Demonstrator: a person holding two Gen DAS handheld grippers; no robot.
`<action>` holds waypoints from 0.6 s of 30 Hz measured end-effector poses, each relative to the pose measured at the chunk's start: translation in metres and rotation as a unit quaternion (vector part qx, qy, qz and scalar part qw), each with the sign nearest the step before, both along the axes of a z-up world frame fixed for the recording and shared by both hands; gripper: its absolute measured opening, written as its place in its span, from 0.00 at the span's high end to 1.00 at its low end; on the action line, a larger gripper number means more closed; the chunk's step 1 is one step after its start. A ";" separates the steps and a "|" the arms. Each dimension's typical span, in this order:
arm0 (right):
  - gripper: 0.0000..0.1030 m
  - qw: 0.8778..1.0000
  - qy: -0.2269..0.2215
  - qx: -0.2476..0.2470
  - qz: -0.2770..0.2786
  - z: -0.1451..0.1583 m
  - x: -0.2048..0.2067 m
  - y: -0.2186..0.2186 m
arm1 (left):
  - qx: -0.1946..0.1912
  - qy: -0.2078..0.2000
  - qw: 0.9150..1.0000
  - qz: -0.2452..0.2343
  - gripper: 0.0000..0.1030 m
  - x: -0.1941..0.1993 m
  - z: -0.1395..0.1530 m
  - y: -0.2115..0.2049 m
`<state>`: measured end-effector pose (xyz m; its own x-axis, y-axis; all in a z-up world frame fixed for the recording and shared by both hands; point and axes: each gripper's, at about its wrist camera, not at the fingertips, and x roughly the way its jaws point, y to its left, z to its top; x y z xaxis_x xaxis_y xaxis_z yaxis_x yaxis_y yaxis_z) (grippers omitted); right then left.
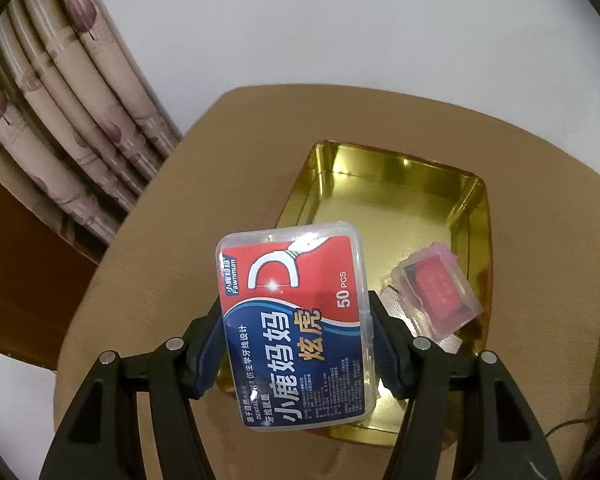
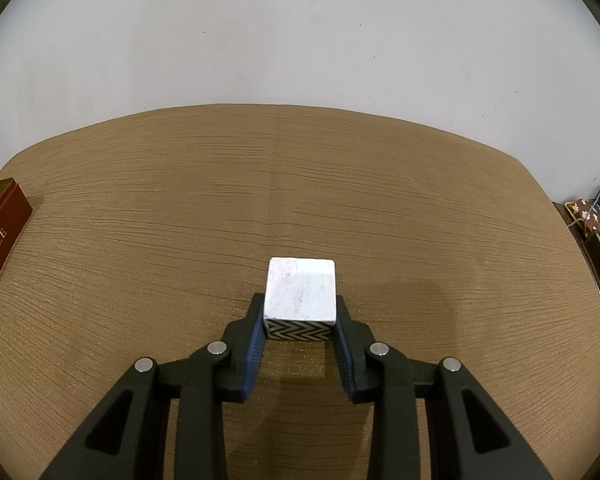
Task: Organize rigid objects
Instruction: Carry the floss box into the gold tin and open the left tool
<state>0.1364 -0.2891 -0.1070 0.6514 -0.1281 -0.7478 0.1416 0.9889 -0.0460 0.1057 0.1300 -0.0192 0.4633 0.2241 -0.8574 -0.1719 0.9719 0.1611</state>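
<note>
While lifted above the near edge of the gold tin (image 1: 476, 216), the floss box (image 1: 296, 328) sits clamped by its long sides in the left gripper (image 1: 296, 344): light, slick plastic. Right of tin, right gripper (image 2: 300, 320) jaws flank the cube (image 2: 300, 290) on the surface (image 2: 140, 240); contact unclear; stiff, flat-sided.

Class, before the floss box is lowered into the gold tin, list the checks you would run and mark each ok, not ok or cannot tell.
1. Left gripper clamped on the clear plastic dental floss box with red-and-blue label: ok.
2. Box held level: not ok, it sits tilted.
3. Gold metal tin has bare floor at its far end: ok.
4. Small clear case with red insert and a silvery packet already lie in the tin's near right corner, to be avoided: ok.
5. Right gripper closed on the white cube with black zigzag side: cannot tell whether the pads press it.
</note>
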 end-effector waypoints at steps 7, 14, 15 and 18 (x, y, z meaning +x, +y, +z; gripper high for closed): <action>0.68 1.000 0.000 -0.002 0.001 -0.001 0.000 0.001 | -0.009 0.011 1.000 0.002 0.42 0.009 -0.008 0.004; 0.68 1.000 0.000 -0.005 0.003 0.000 0.000 0.002 | -0.028 0.022 0.999 -0.008 0.42 0.019 -0.019 0.007; 0.68 1.000 0.000 -0.005 0.003 0.000 0.000 0.002 | -0.026 0.023 0.999 -0.007 0.42 0.020 -0.020 0.007; 0.68 1.000 0.000 -0.006 0.004 0.000 0.001 0.003 | -0.025 0.027 0.999 -0.012 0.42 0.023 -0.024 0.007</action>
